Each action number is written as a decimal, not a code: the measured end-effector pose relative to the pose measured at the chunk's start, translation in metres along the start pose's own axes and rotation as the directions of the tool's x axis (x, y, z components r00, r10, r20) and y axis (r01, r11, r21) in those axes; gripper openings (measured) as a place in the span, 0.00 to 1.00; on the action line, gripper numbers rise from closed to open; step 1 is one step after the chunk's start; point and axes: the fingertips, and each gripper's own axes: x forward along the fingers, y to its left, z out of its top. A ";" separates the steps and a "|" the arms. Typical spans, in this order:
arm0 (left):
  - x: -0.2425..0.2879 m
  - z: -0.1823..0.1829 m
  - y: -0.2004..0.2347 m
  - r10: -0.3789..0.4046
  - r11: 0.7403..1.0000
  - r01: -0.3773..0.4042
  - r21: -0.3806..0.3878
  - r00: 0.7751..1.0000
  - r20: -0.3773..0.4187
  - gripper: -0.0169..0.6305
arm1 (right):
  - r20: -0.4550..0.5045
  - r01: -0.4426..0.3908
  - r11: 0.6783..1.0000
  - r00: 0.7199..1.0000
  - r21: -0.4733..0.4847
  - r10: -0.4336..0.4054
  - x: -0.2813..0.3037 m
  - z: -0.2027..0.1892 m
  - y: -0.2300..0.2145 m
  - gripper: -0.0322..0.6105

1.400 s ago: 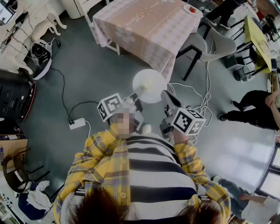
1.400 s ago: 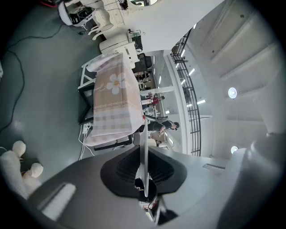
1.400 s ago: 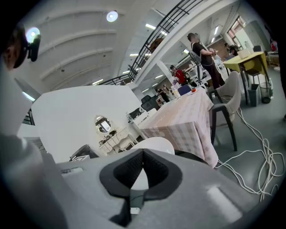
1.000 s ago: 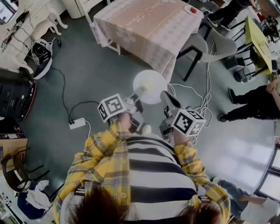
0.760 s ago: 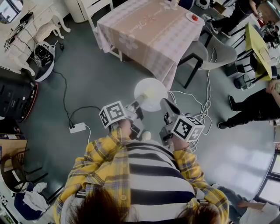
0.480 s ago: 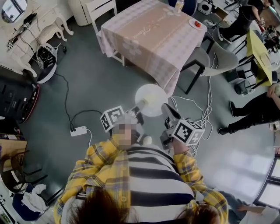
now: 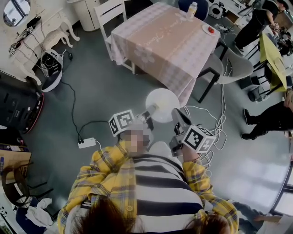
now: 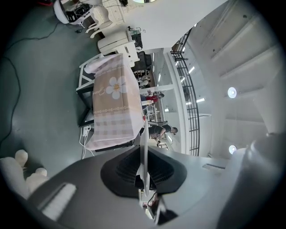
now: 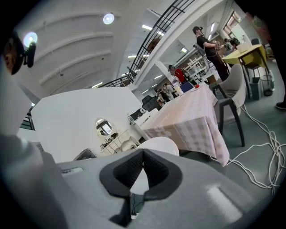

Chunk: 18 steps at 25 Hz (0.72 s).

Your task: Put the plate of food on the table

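A white plate (image 7: pixel 162 104) hangs above the grey floor, held level between both grippers. My left gripper (image 7: pixel 150 110) is shut on its left rim, and the plate (image 8: pixel 144 147) runs edge-on between the pads in the left gripper view. On the right rim my right gripper (image 7: pixel 176 112) is shut; its view shows the plate (image 9: pixel 157 144) just beyond the closed pads (image 9: pixel 134 167). What lies on the plate is too pale to make out. The table (image 7: pixel 167 43) with a pink checked cloth stands just ahead.
On the table's far corner sit a small plate with red food (image 7: pixel 210 30) and a bottle (image 7: pixel 192 9). A white chair (image 7: pixel 110 11) and a grey chair (image 7: pixel 238 64) flank it. Cables (image 7: pixel 215 119) and a power strip (image 7: pixel 87 142) lie on the floor. A person in black (image 7: pixel 270 119) sits at the right.
Both grippers and the plate have moved toward the table, which now sits lower and fuller in the head view. The hold on the plate is unchanged.
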 end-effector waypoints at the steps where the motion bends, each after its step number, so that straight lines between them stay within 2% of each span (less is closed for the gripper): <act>1: 0.000 0.003 0.001 0.000 1.000 0.000 0.001 1.000 -0.003 0.05 | 0.000 0.002 1.000 1.000 0.001 -0.002 0.003 0.000 0.002 0.05; 7: 0.012 0.026 0.007 0.000 1.000 0.000 -0.022 1.000 0.007 0.05 | -0.013 0.012 1.000 1.000 -0.006 -0.012 0.023 0.008 0.001 0.05; 18: 0.063 0.080 0.010 -0.005 0.998 0.008 -0.062 0.999 0.049 0.05 | -0.039 0.025 0.998 0.999 -0.053 -0.027 0.090 0.054 -0.024 0.05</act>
